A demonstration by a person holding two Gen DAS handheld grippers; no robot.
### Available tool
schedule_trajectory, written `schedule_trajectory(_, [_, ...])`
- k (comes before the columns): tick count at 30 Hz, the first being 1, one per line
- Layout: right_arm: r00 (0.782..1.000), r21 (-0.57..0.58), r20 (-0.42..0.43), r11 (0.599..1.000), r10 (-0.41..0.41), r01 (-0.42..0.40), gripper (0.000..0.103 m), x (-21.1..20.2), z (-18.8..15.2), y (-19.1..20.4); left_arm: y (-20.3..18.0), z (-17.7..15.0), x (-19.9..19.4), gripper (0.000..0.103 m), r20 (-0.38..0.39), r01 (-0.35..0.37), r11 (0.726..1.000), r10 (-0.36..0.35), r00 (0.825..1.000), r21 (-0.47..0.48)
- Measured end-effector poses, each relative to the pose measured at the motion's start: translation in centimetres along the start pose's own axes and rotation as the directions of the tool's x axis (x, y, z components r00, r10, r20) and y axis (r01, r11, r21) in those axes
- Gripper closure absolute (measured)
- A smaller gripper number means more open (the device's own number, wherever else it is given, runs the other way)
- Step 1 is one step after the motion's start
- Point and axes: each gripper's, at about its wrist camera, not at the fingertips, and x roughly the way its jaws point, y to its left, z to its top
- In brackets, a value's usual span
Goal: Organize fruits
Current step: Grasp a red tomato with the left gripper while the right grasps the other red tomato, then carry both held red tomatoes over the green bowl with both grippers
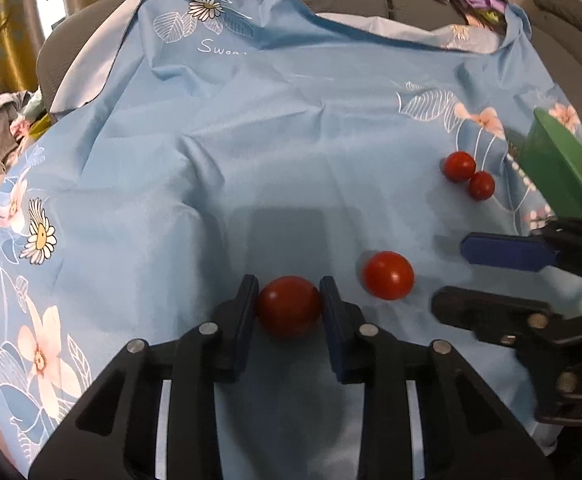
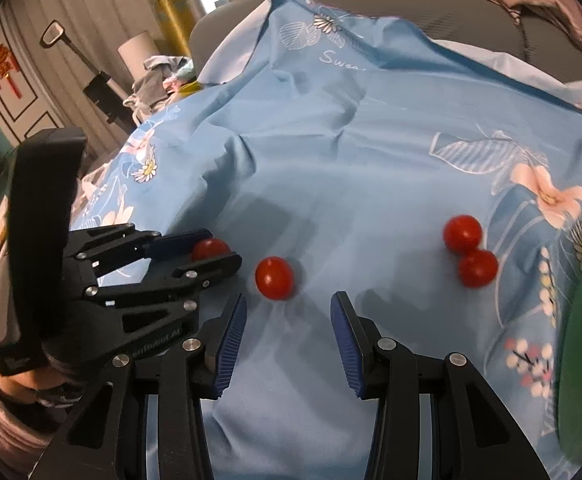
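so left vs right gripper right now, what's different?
The left gripper is shut on a red tomato; the right gripper is open with nothing between its fingers. The left one's load sits on the blue cloth; the right hovers just short of a loose tomato. Both have blue pads.

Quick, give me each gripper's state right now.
Left gripper: shut on a cherry tomato.
Right gripper: open, holding nothing.

Four tomatoes [image 1: 388,275] (one bowl [image 1: 559,168]).
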Motion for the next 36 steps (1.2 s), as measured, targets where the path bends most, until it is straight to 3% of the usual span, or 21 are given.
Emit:
schedule_trajectory(4, [1.0,-0.026,-0.026,1.0,0.002,-0.003,0.058,1.3,0.7,0.6,0.7,0.0,-0.6,0.073,0.01,0.052,0.997,-0.052,0.999,-0.059])
schedule_trajectory(13, [0.997,-0.065,-0.082,0.998,-0.016,0.011,0.058,3.6,1.5,1.5,1.9,-1.1,-3.3,0.073,0.064,0.085,0.99,-0.078,0.995,-0.116])
schedule_trajectory(18, [0.995,-0.094,-0.094,0.995,-0.044,0.035,0.066,4.3,1.4,2.0,2.0,-1.4,-3.8,0.073,0.069,0.087,0.989,-0.079,0.994,-0.12])
schedule_trajectory(21, [0.994,-0.119,-0.088,0.991,-0.066,0.055,0.074,4.5,1.4,2.3,2.2,-1.7,-4.1,0.073,0.067,0.088,0.988,-0.08,0.995,-0.126])
schedule_trajectory(26, [0.995,-0.108,-0.062,0.991,-0.08,0.073,0.075,3.9,1.3,2.3,2.1,-2.1,-4.7,0.072,0.065,0.085,0.989,-0.078,0.995,-0.121])
schedule_trajectory(36, [0.995,-0.086,0.035,0.991,-0.096,0.099,0.075,-1.3,-0.2,2.3,0.5,-2.8,-6.4,0.072,0.074,0.101,0.989,-0.093,0.993,-0.105])
